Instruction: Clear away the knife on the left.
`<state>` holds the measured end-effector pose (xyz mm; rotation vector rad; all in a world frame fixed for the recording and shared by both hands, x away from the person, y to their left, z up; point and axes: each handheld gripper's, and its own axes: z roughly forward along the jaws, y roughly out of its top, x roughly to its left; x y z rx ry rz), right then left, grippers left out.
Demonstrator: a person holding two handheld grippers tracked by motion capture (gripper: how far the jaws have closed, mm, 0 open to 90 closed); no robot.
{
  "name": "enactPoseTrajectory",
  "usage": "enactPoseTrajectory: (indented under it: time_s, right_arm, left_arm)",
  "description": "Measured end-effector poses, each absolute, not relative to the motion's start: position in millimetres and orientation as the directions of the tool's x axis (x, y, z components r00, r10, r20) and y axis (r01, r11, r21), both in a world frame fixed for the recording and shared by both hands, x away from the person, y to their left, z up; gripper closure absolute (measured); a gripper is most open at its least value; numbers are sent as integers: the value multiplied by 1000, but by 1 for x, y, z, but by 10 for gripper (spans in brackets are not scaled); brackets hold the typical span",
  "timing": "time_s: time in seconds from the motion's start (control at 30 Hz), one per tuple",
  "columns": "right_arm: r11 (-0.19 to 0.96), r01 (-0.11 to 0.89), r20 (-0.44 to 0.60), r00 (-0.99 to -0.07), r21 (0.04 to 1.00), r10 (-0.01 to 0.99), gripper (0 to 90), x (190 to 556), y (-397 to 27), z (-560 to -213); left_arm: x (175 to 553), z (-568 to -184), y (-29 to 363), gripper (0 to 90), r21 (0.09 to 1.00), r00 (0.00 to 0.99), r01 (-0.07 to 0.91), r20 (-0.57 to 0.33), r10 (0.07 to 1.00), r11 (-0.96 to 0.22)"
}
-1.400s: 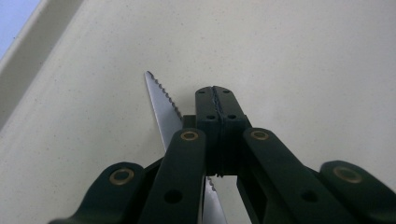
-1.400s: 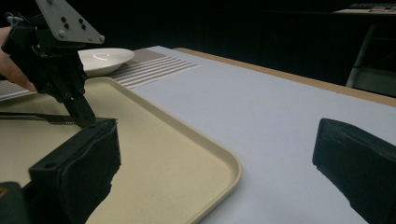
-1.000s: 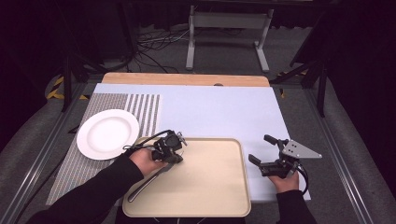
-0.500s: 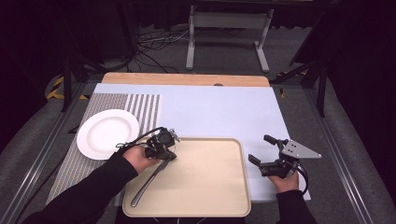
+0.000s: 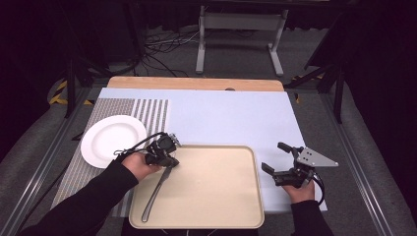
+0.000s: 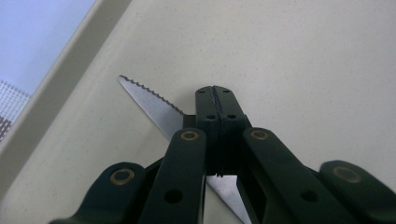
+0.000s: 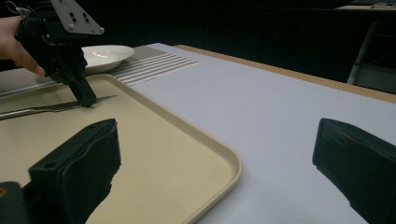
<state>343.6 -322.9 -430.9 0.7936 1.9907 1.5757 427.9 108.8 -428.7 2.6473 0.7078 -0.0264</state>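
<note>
A table knife lies on the beige tray, handle toward me and serrated blade pointing away. My left gripper is shut, and its closed tips press down on the blade, which runs under the jaws. From the right gripper view, the left gripper stands on the knife near the tray's far left edge. My right gripper is open over the blue mat just right of the tray, with nothing between its pads.
A white plate sits on a striped placemat left of the tray. The pale blue mat covers the table beyond the tray, with a wooden edge at the back. The tray's raised rim is close to the right gripper.
My left gripper has slid left toward the plate, and the knife's blade end has swung left with it. The right gripper has stayed still.
</note>
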Motion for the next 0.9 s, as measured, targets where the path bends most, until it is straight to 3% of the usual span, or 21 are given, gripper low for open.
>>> enactPoseTrajectory:
  time_s: [0.9]
  right_arm:
    - [176,156,-11,-717,972,697,16,344,-322,-431]
  left_arm:
    - [427,-428,133,900,360,859,502,-102,501,-787]
